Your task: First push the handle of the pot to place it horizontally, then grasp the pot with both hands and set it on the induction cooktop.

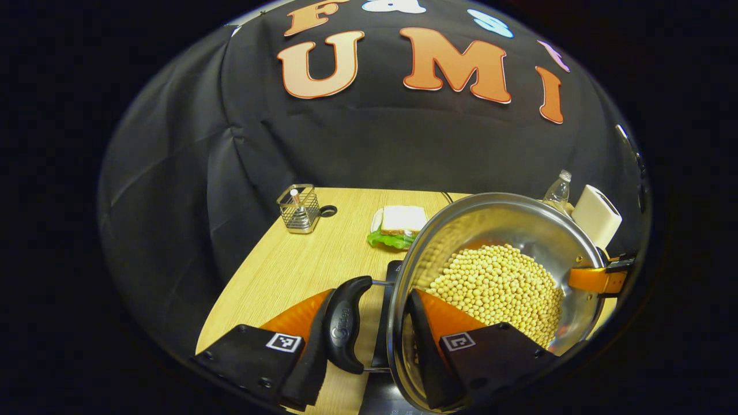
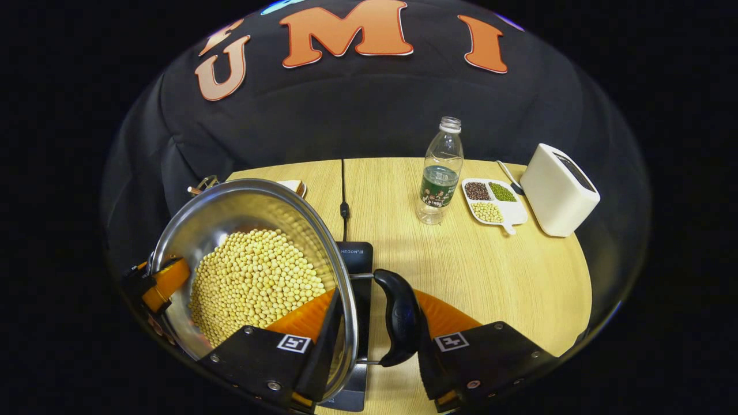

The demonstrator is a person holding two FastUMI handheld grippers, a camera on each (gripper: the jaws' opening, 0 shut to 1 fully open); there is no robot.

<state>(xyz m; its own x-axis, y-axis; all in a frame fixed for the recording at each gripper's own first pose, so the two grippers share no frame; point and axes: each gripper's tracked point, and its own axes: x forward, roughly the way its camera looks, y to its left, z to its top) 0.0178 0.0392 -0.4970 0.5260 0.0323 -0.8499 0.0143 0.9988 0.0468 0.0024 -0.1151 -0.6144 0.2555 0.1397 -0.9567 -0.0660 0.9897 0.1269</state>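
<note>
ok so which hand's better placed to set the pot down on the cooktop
Neither alone: left gripper and right gripper each clamp a side handle of the pot, which hangs over the cooktop. Lower both together.

The pot (image 1: 496, 271) hides most of the induction cooktop (image 2: 358, 271) and the white box's (image 1: 597, 214) base.

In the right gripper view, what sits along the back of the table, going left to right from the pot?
Pot of beans → black cable → water bottle → divided dish of beans → white box-shaped appliance.
</note>
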